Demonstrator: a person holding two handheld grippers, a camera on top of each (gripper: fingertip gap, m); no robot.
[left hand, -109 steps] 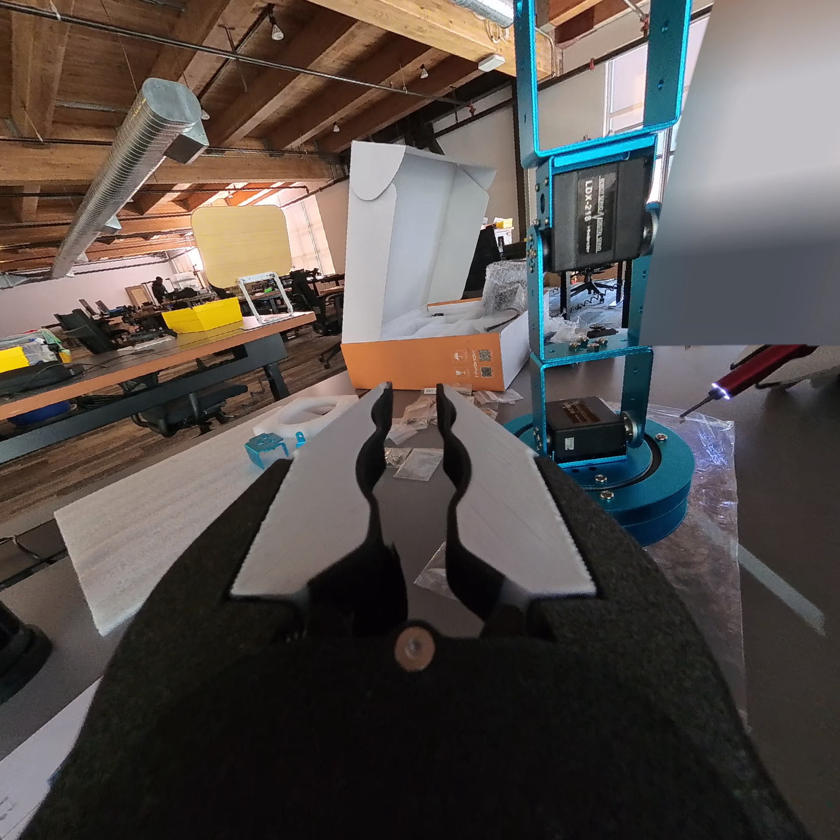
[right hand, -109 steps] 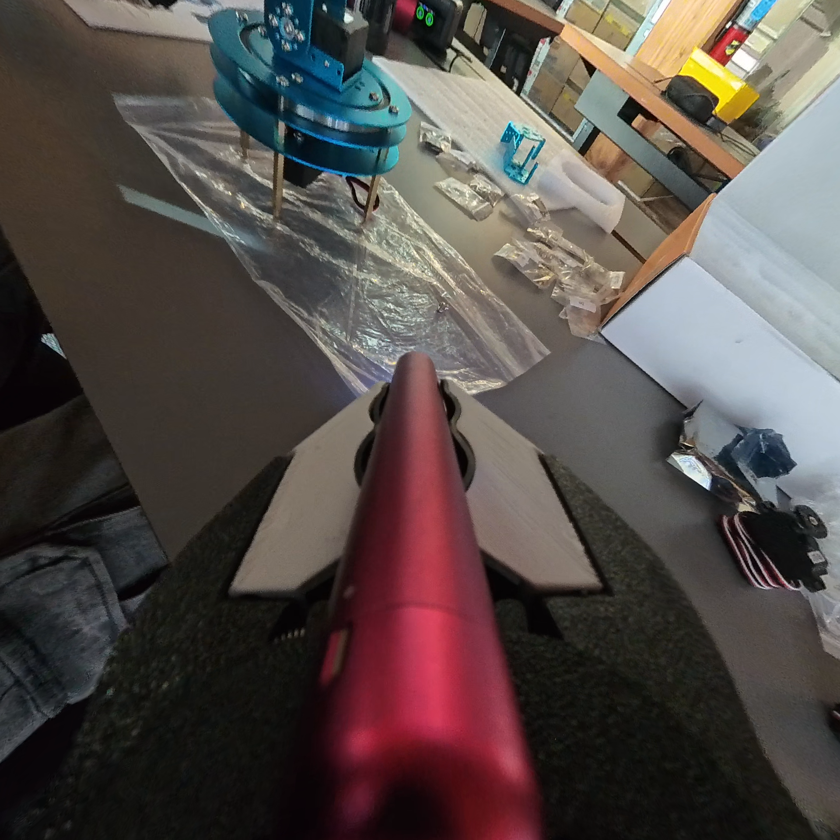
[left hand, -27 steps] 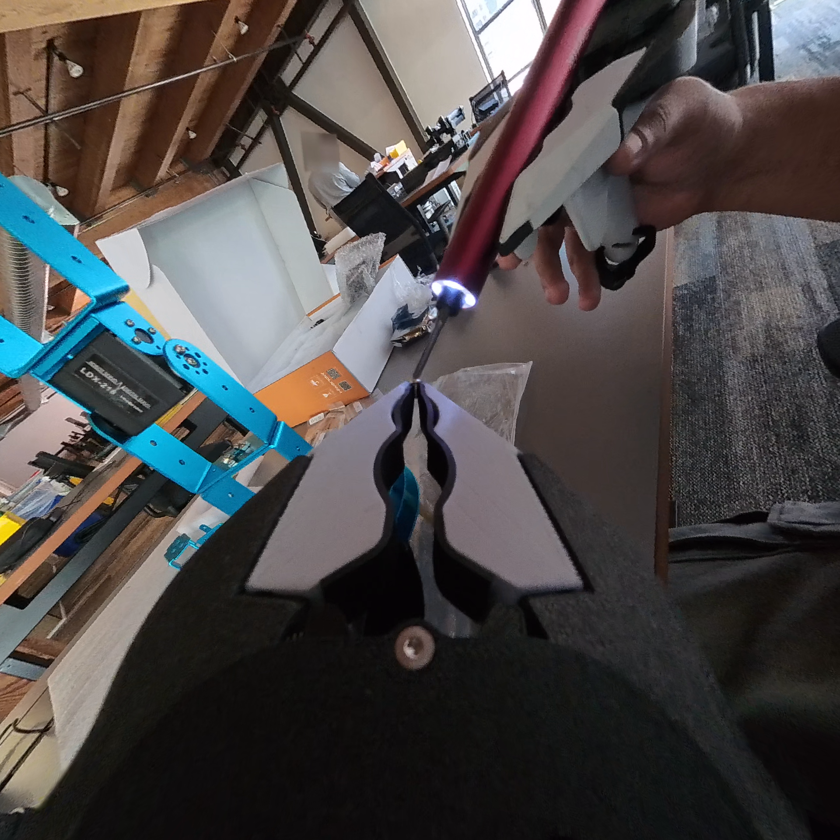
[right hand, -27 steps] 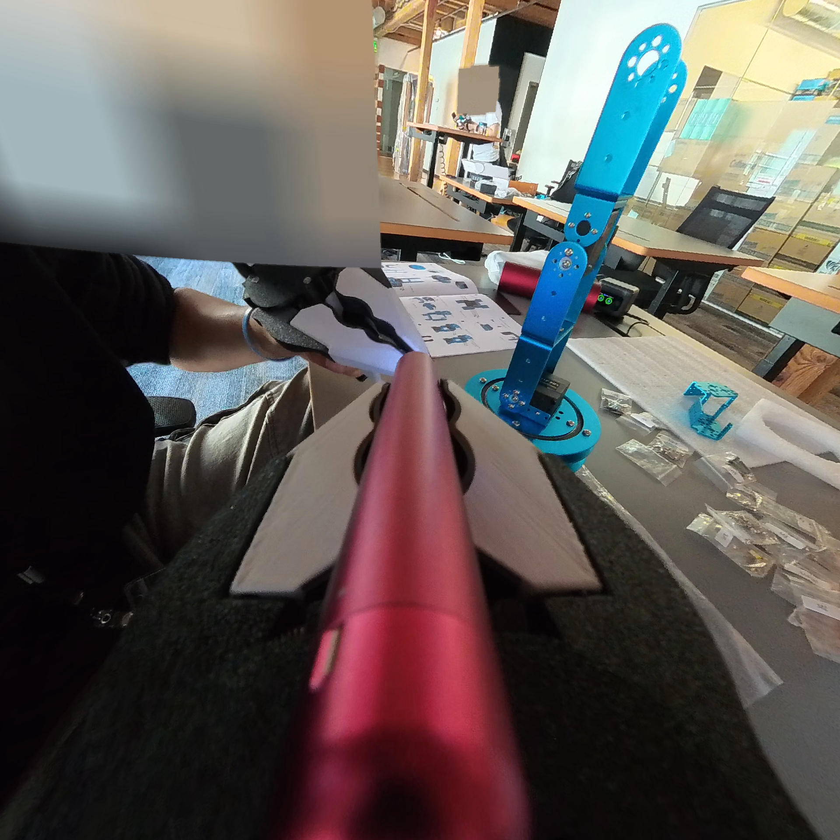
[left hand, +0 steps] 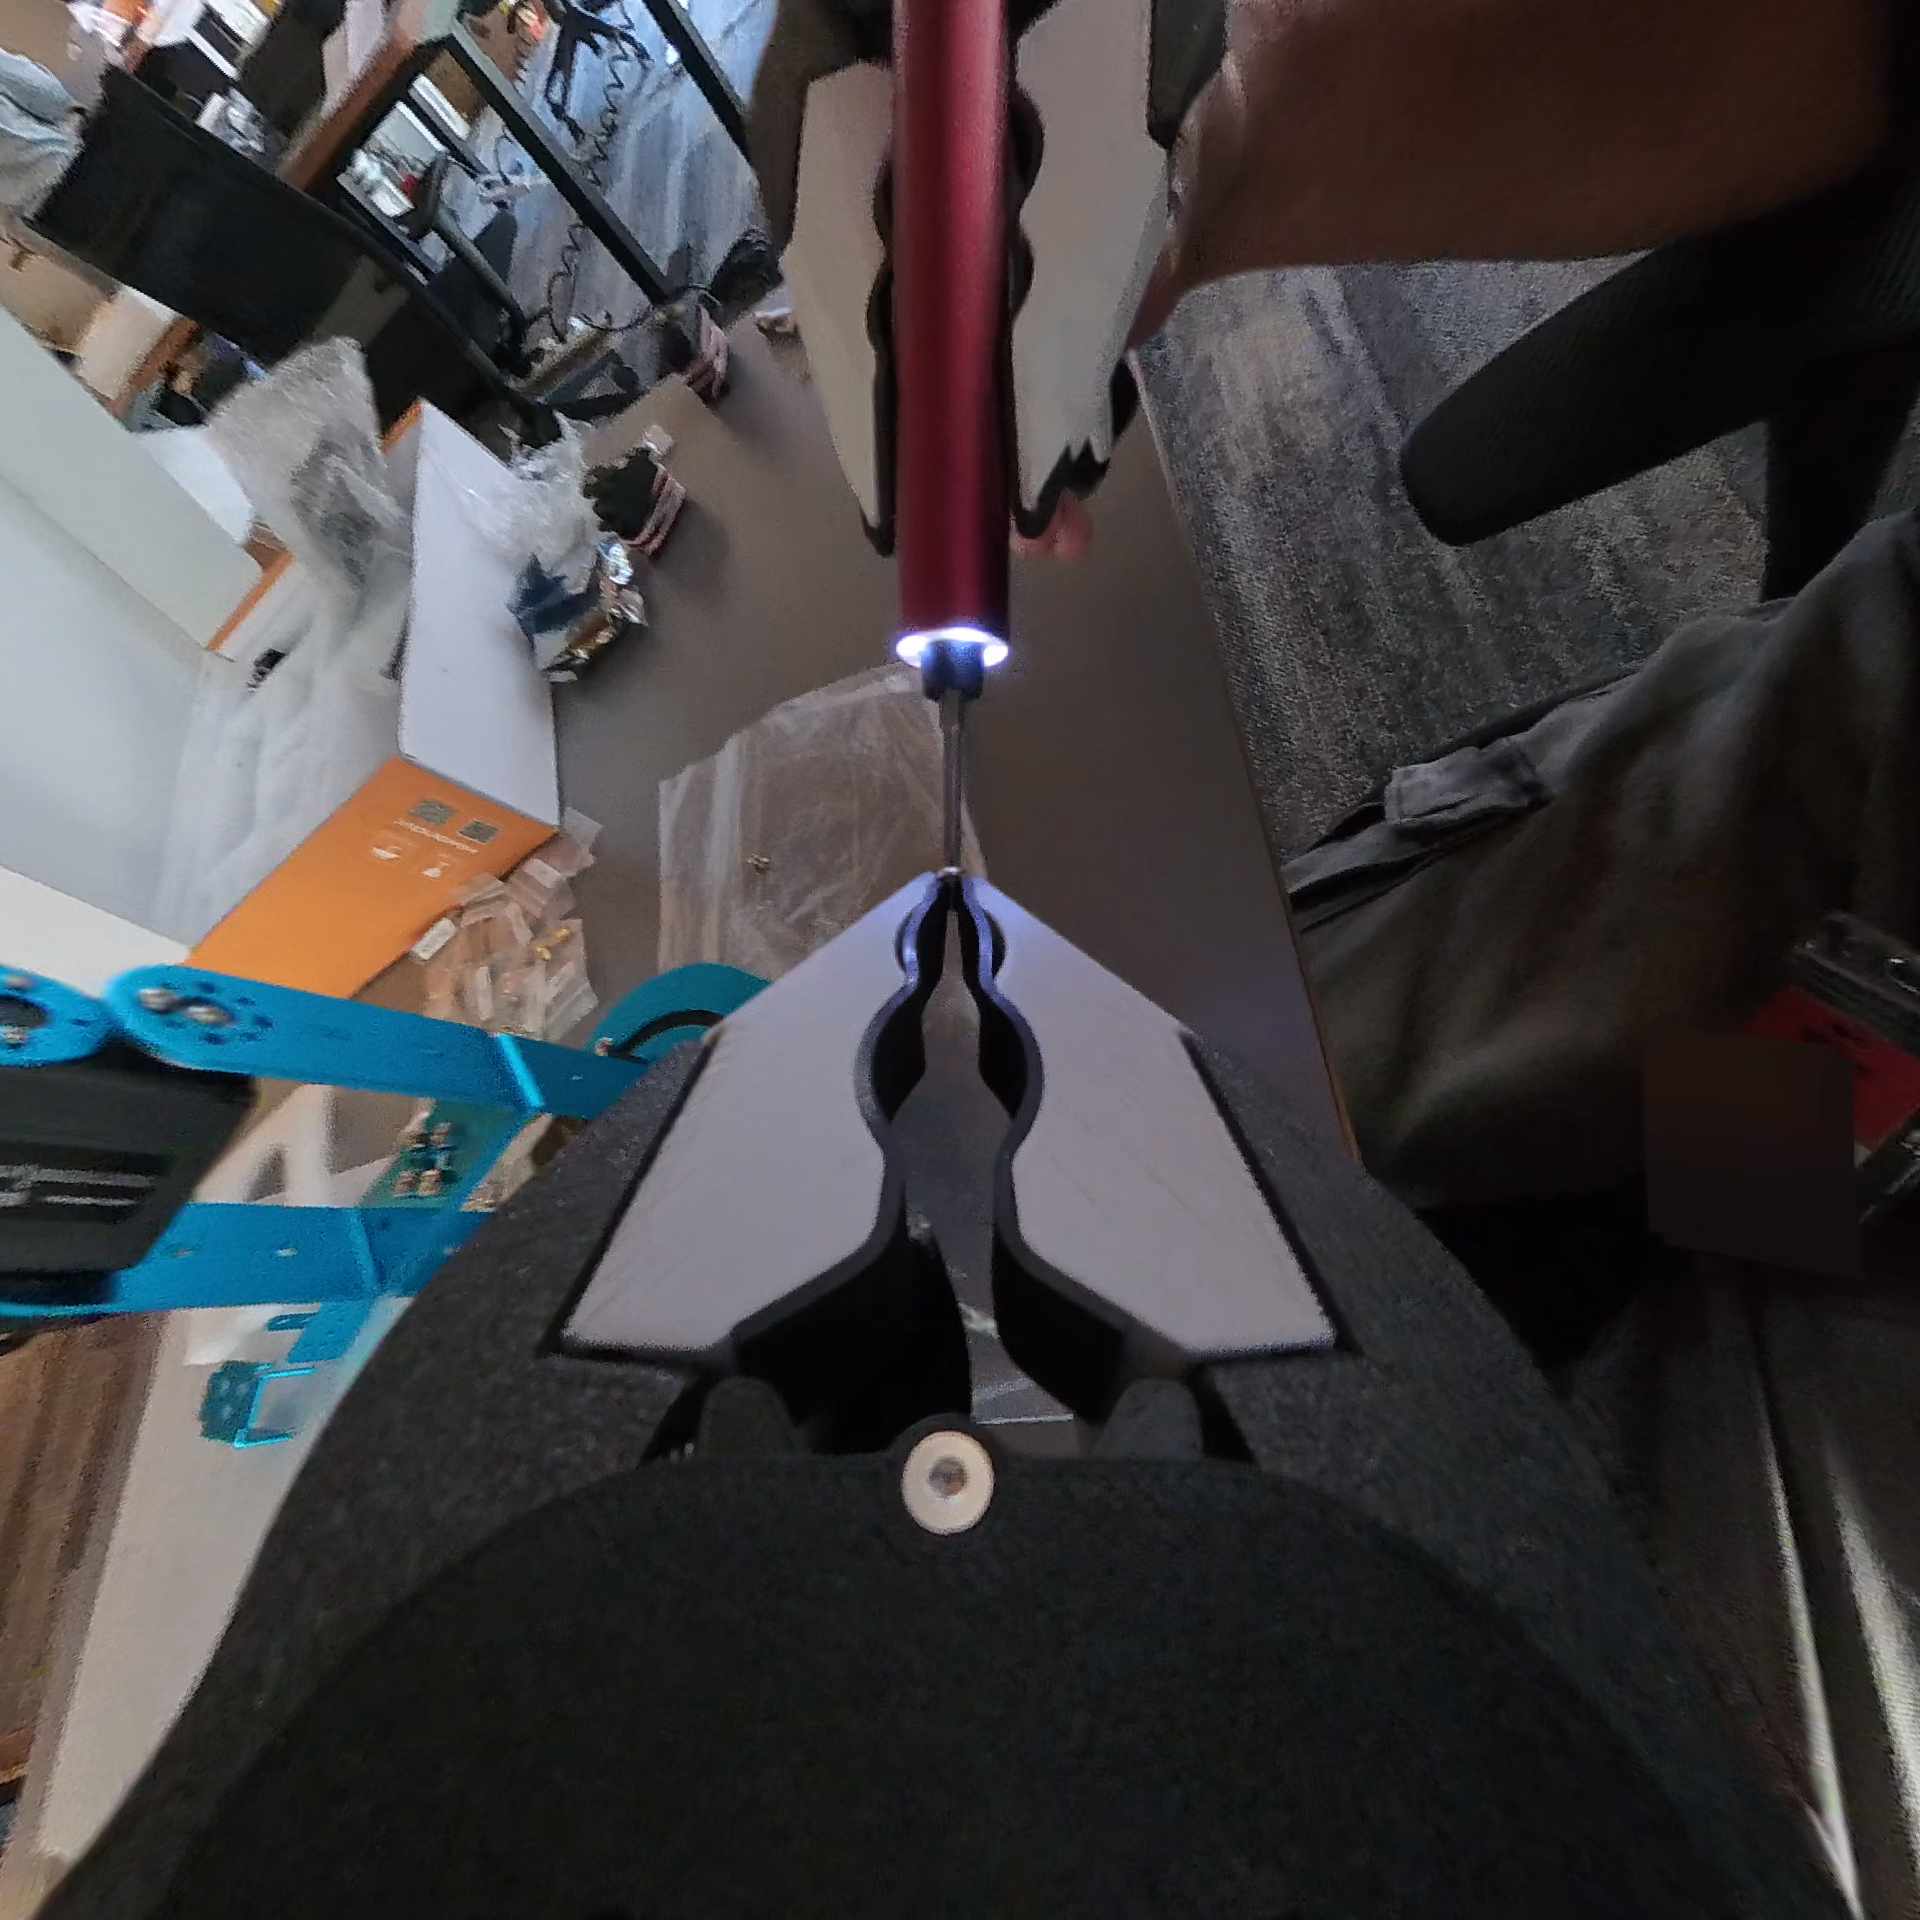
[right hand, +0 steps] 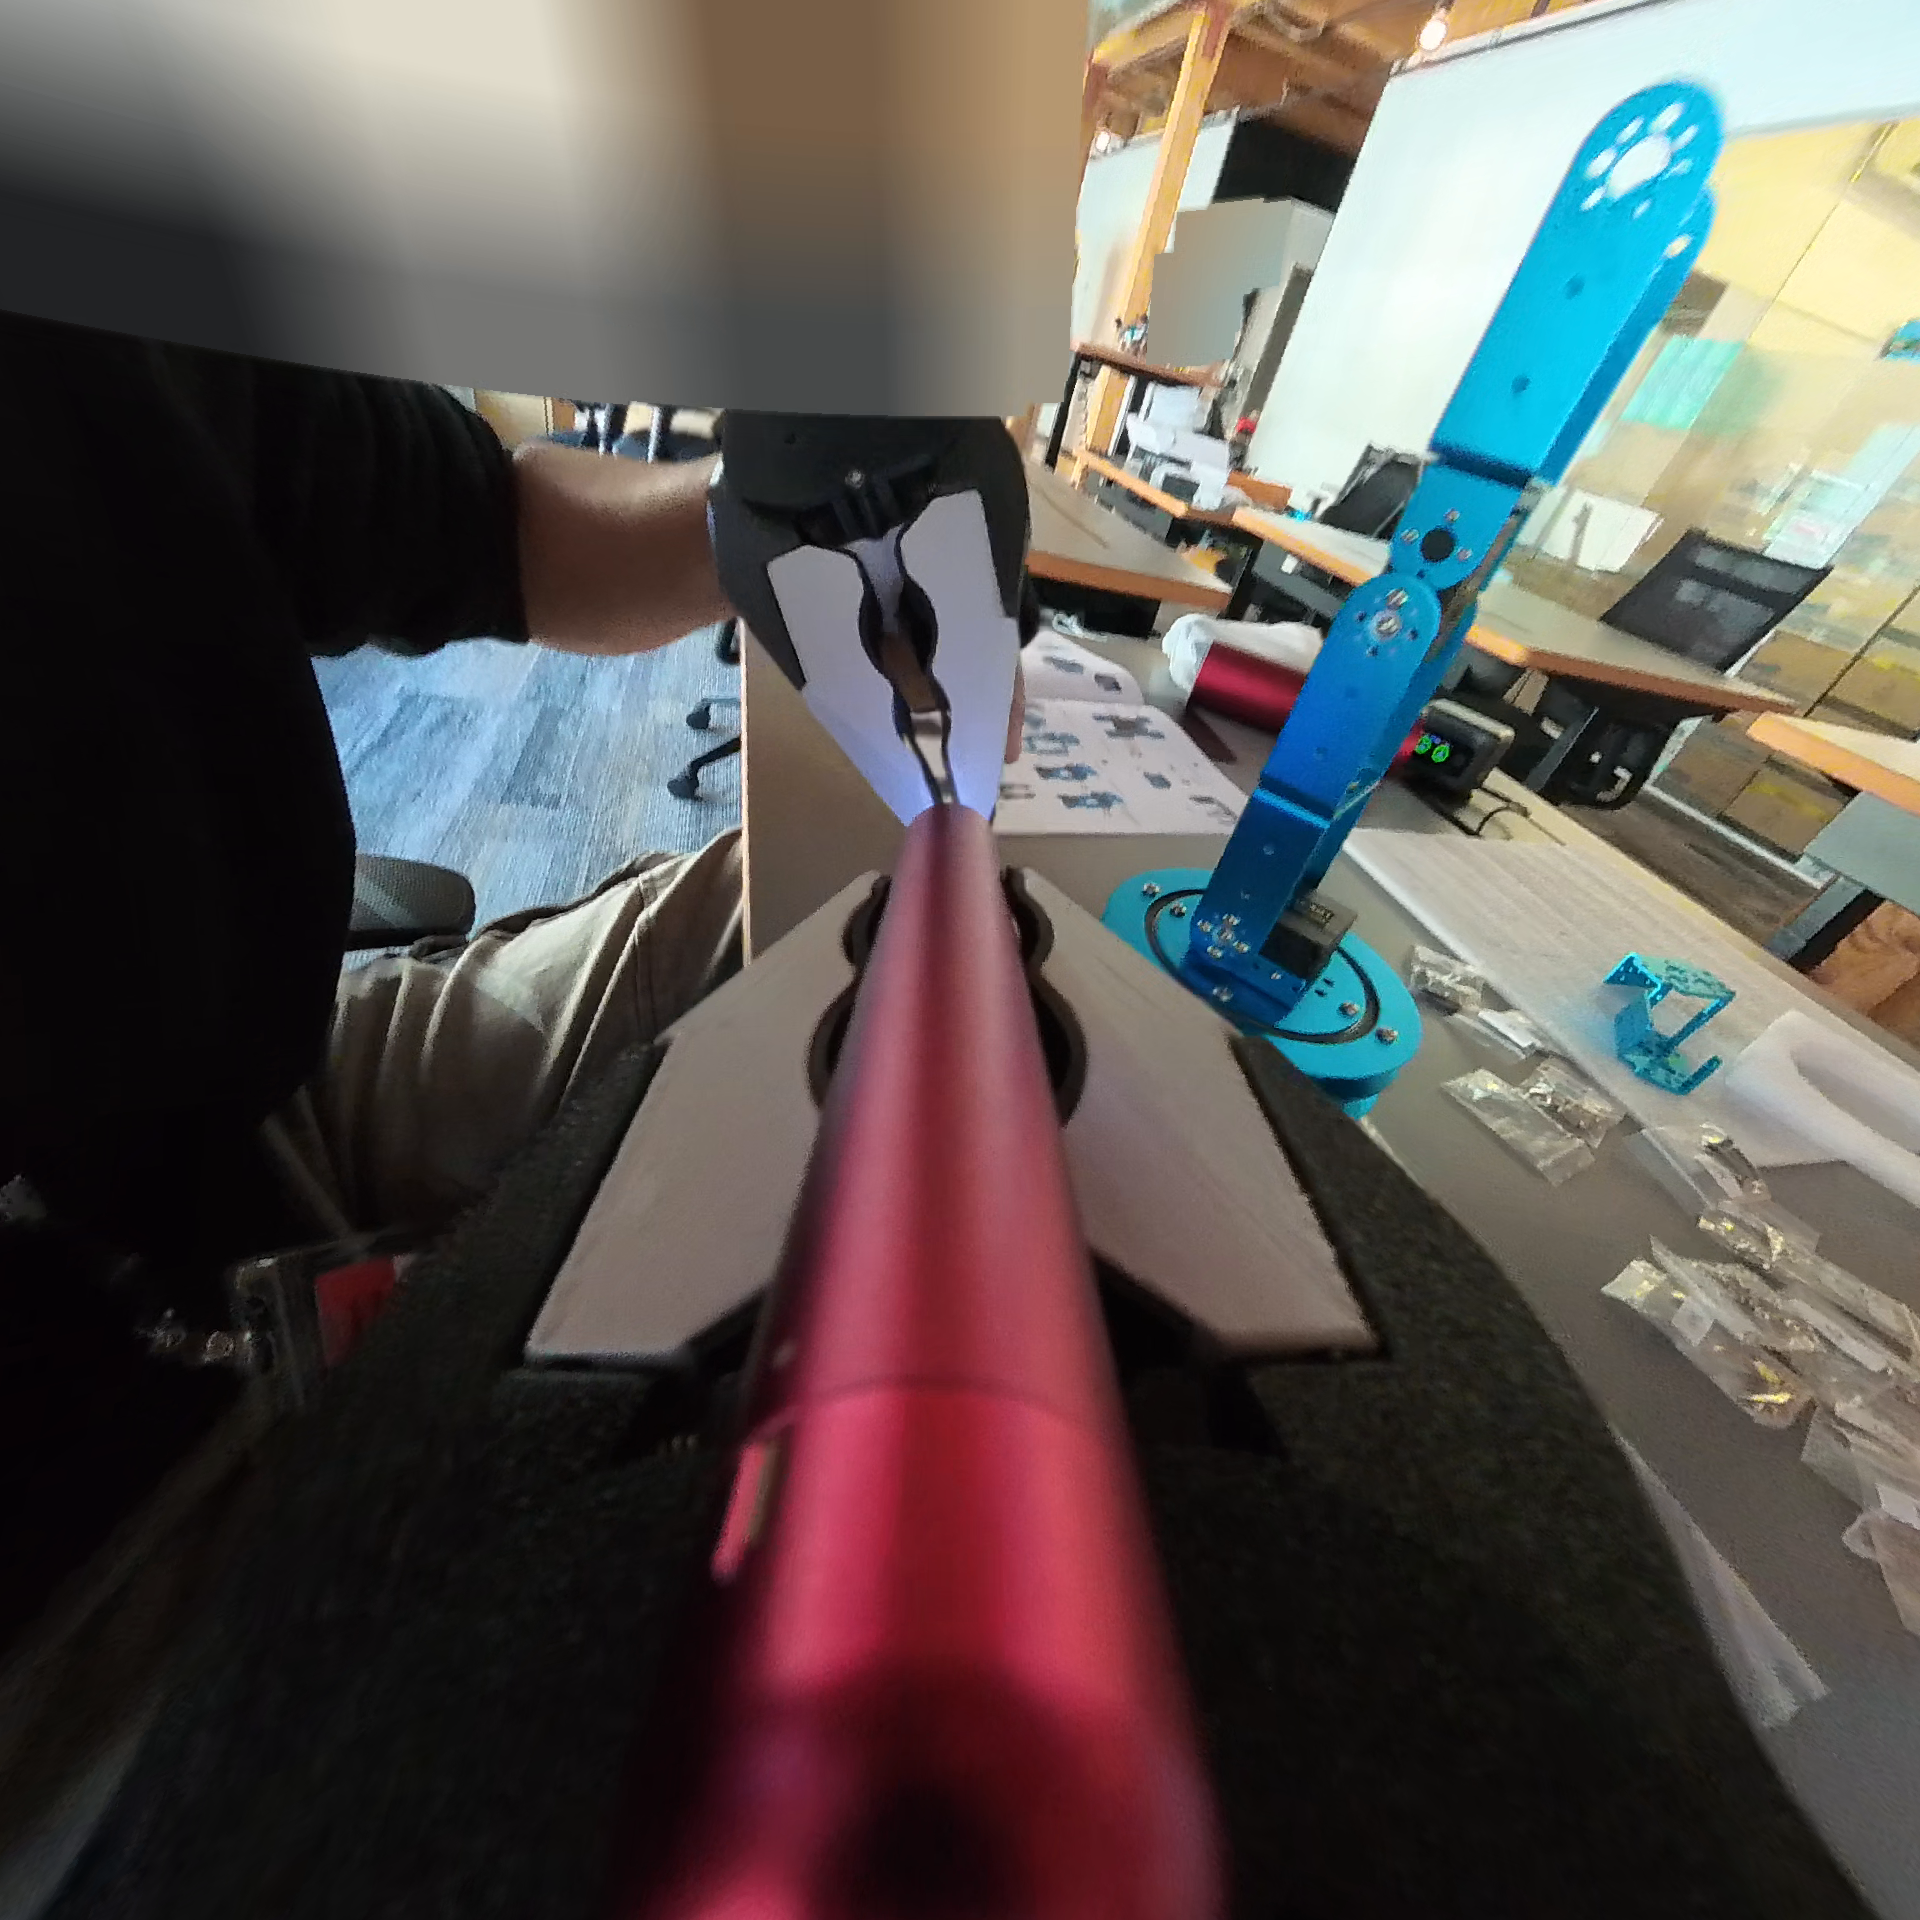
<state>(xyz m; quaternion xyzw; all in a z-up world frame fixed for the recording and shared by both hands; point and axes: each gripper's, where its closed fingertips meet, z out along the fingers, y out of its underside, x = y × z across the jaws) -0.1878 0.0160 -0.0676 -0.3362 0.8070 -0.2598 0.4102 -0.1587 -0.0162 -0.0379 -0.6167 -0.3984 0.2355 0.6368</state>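
Basically nose to nose: right tongs clamp the red screwdriver, its bit tip touching a tiny screw pinched in the closed left tongs, axes in line.

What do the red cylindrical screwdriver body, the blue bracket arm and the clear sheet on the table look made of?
Red cylindrical screwdriver body: likely anodised aluminium, given its even satin sheen.
Blue bracket arm: thin bent sheet metal, probably anodised aluminium; punched holes, metallic gloss.
Clear sheet: thin plastic film; see-through, creased, glinting.
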